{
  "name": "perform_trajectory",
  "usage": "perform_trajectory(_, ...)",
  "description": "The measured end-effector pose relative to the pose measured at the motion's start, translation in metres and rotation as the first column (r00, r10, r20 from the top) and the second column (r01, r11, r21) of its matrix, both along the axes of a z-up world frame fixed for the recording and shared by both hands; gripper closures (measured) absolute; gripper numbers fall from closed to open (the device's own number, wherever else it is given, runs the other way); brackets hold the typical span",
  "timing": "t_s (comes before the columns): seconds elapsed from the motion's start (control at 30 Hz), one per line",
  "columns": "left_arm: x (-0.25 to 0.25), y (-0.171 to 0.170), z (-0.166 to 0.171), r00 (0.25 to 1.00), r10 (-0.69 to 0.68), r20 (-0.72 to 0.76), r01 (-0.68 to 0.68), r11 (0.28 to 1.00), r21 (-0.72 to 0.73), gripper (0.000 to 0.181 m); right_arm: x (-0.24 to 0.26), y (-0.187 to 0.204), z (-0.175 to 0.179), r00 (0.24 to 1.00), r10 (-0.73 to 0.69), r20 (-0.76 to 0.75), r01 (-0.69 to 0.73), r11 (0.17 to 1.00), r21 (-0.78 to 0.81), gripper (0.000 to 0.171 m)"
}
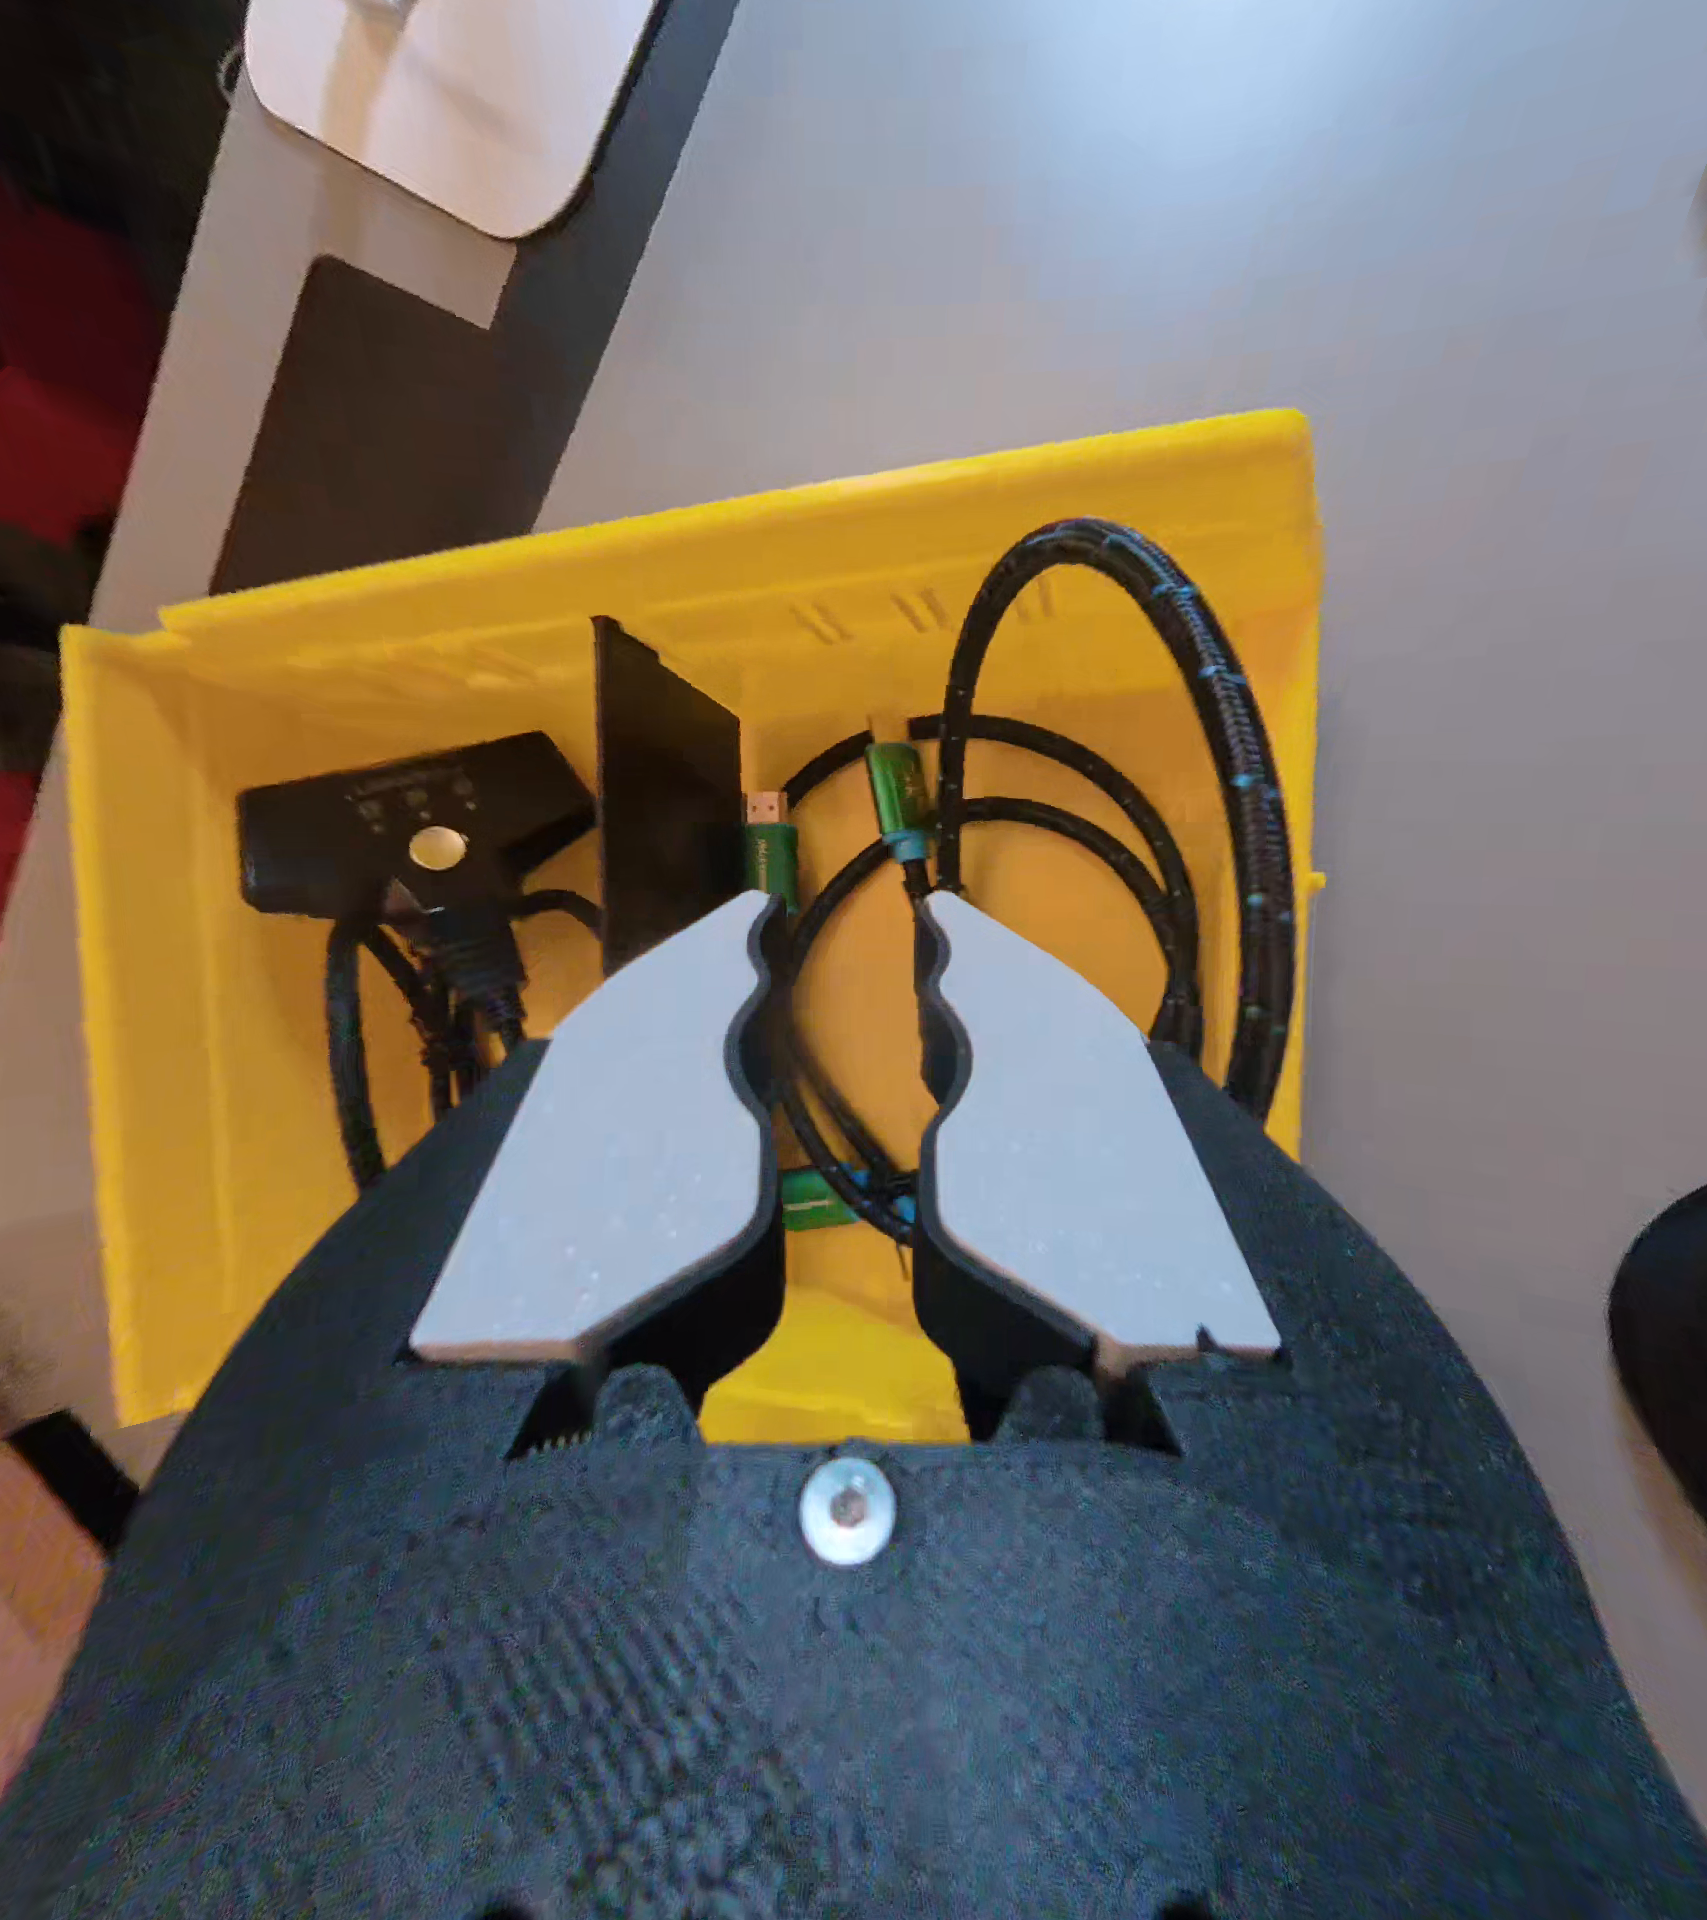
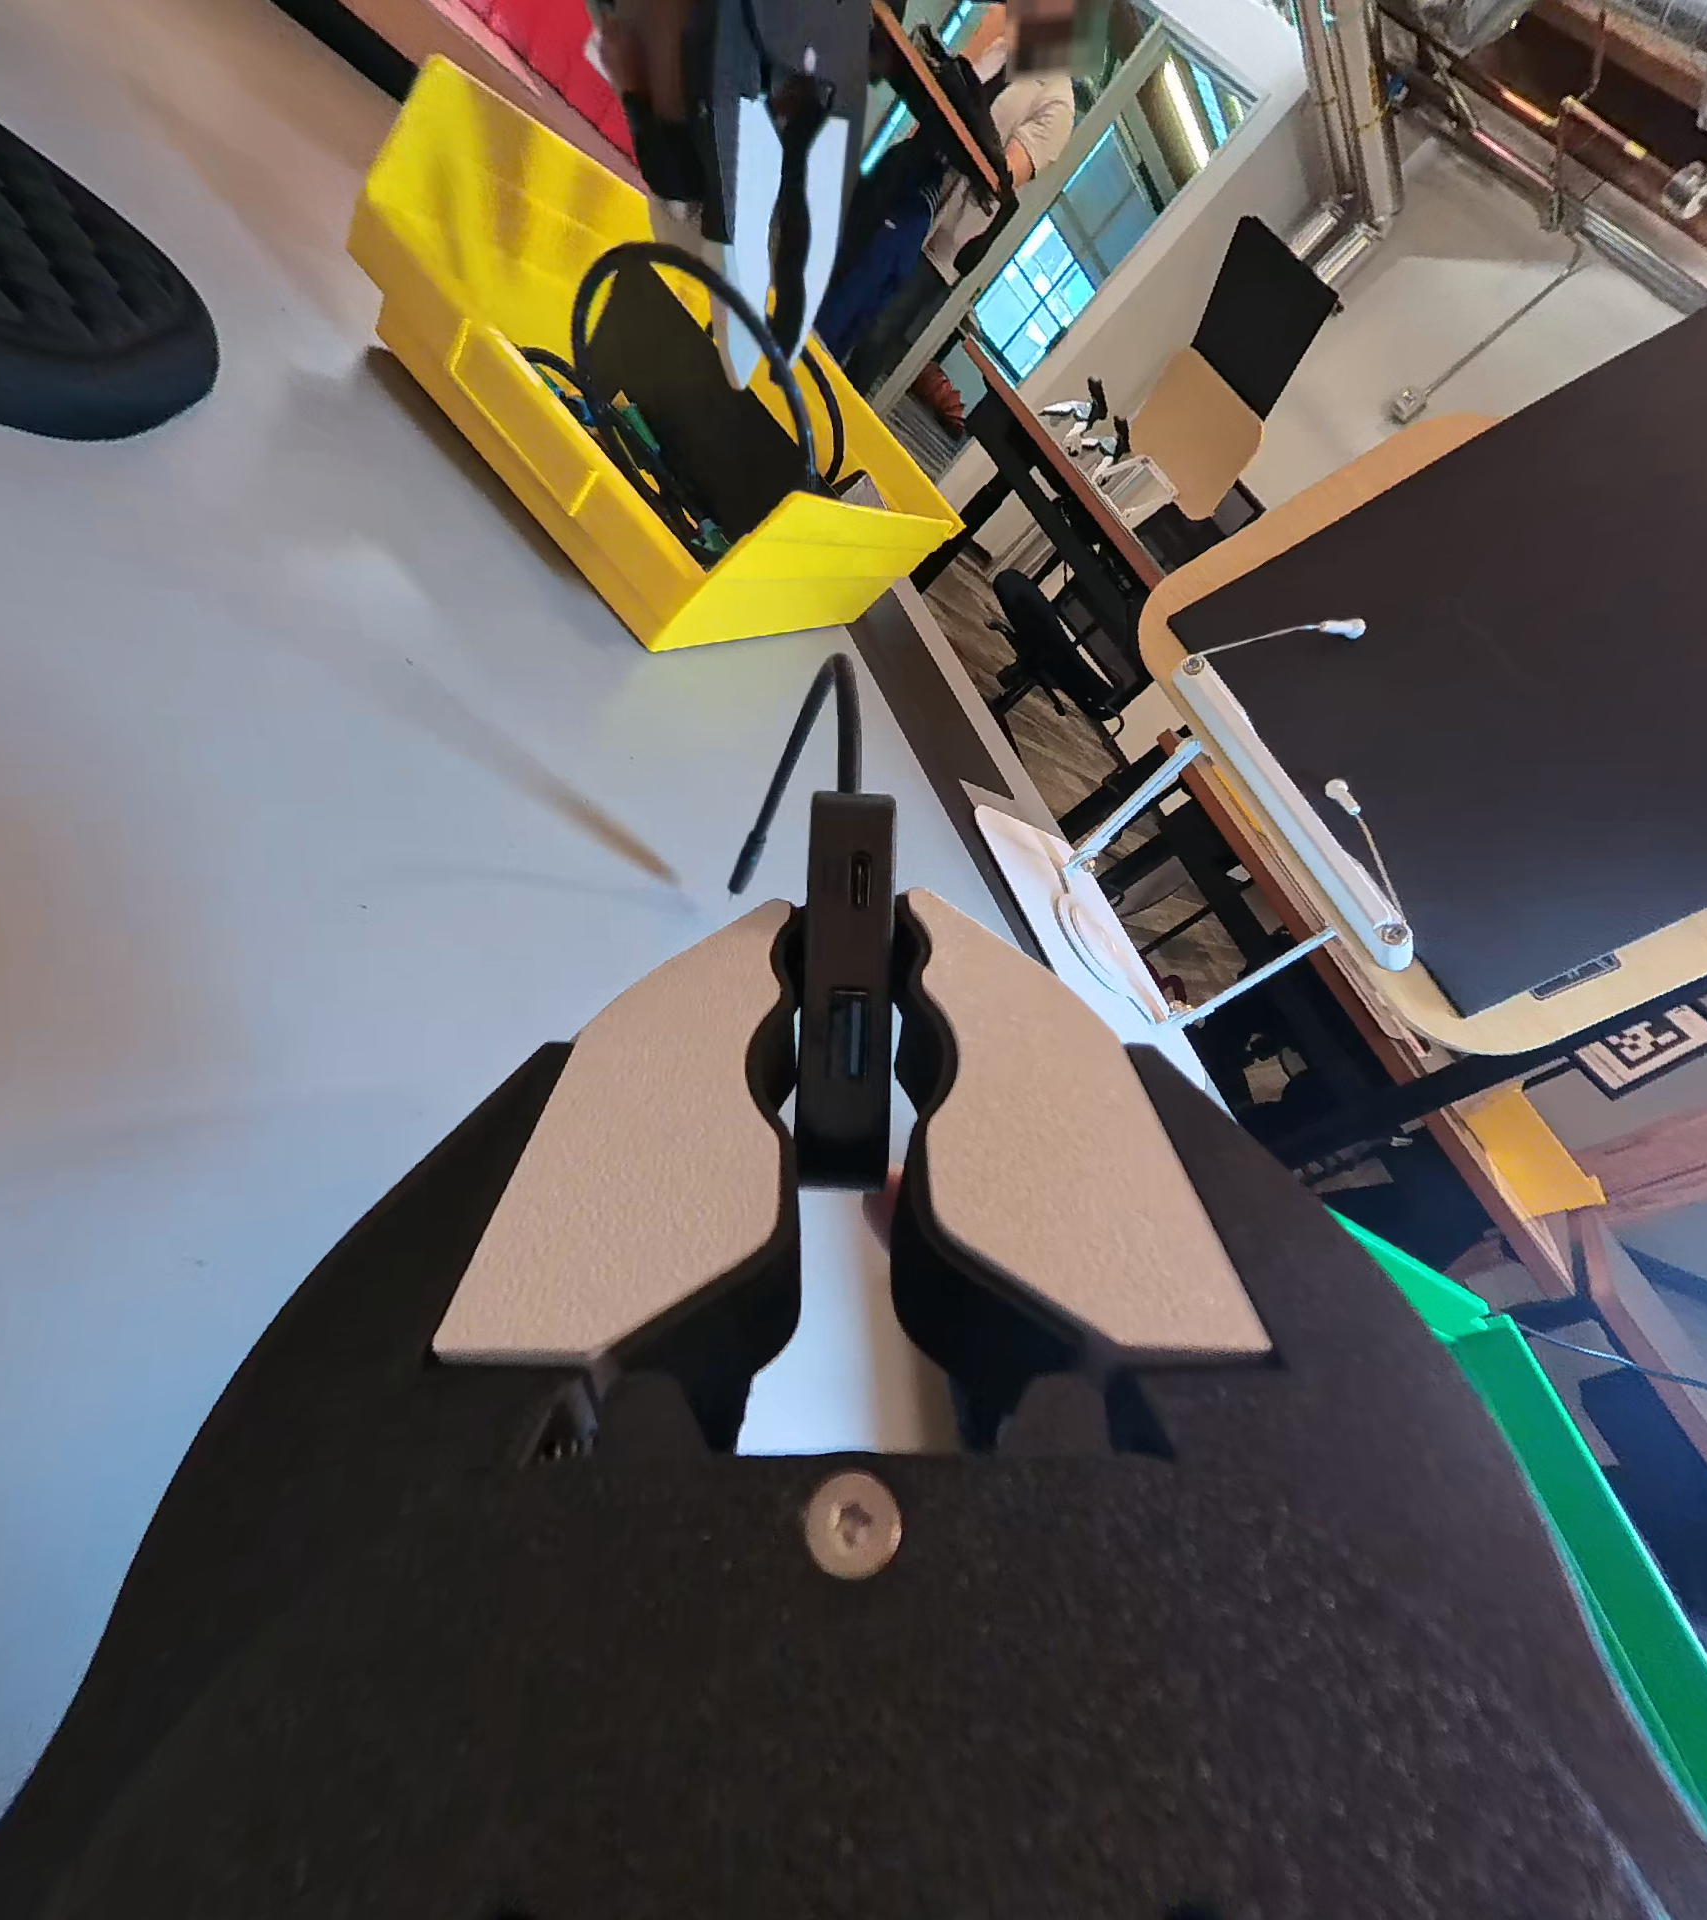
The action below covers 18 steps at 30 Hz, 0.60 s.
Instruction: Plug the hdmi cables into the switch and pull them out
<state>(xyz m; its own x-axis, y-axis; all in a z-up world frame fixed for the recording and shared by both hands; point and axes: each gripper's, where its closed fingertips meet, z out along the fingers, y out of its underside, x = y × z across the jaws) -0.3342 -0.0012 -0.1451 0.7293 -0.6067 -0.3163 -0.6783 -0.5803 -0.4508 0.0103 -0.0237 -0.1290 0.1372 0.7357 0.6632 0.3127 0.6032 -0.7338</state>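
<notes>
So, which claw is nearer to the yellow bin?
Left. The left claw hangs open right over the yellow bin, above the green-plugged cables. The right claw is apart from it over the table, shut on a small black adapter.

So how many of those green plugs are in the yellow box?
3 visible: one beside the black divider, one farther right, angled, one lying between the left gripper's fingers. More may be hidden.

Switch (image 1: 413,831): black box, round silver button, flat in yellow bin's (image 1: 142,935) left compartment, black leads attached. HDMI cables (image 1: 1213,831): black braided, green plugs (image 1: 771,847), coiled unplugged in right compartment.
</notes>
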Motion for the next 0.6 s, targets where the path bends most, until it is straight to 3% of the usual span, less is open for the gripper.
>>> perform_trajectory(0.07,0.004,-0.002,0.006,0.997,0.046,0.066,-0.048,0.998,0.042,0.158,-0.001,-0.002,0.001,1.000,0.004,0.003,-0.004,1.000,0.005,0.157)
perform_trajectory(0.17,0.018,-0.002,0.045,0.981,0.034,0.192,-0.073,0.977,0.198,0.159,-0.002,-0.004,0.000,1.000,0.011,0.005,-0.011,1.000,0.004,0.157)
perform_trajectory(0.23,0.038,-0.013,0.063,0.970,-0.042,0.241,-0.014,0.973,0.229,0.156,-0.003,-0.004,-0.002,1.000,0.009,0.012,-0.009,1.000,0.003,0.157)
perform_trajectory(0.3,0.056,-0.034,0.054,0.969,-0.112,0.222,0.080,0.985,0.151,0.143,-0.003,-0.003,-0.003,1.000,0.005,0.017,-0.005,1.000,0.005,0.157)
perform_trajectory(0.37,0.070,-0.057,0.024,0.971,-0.166,0.170,0.165,0.986,0.020,0.131,-0.003,-0.003,-0.002,1.000,0.005,0.012,-0.005,1.000,0.005,0.157)
perform_trajectory(0.43,0.068,-0.068,-0.017,0.979,-0.203,0.030,0.205,0.976,-0.077,0.138,-0.003,-0.004,-0.001,1.000,0.008,0.005,-0.008,1.000,0.004,0.157)
perform_trajectory(0.5,0.050,-0.070,-0.051,0.952,-0.231,-0.199,0.208,0.969,-0.134,0.144,-0.003,-0.004,0.000,1.000,0.007,0.005,-0.007,1.000,0.009,0.157)
perform_trajectory(0.53,0.047,-0.072,-0.055,0.921,-0.275,-0.275,0.242,0.959,-0.146,0.168,-0.002,-0.004,0.000,1.000,0.005,0.005,-0.005,1.000,0.012,0.157)
perform_trajectory(0.6,0.057,-0.071,-0.037,0.926,-0.276,-0.256,0.260,0.961,-0.097,0.174,-0.001,-0.003,0.001,1.000,0.002,0.000,-0.002,1.000,0.012,0.157)
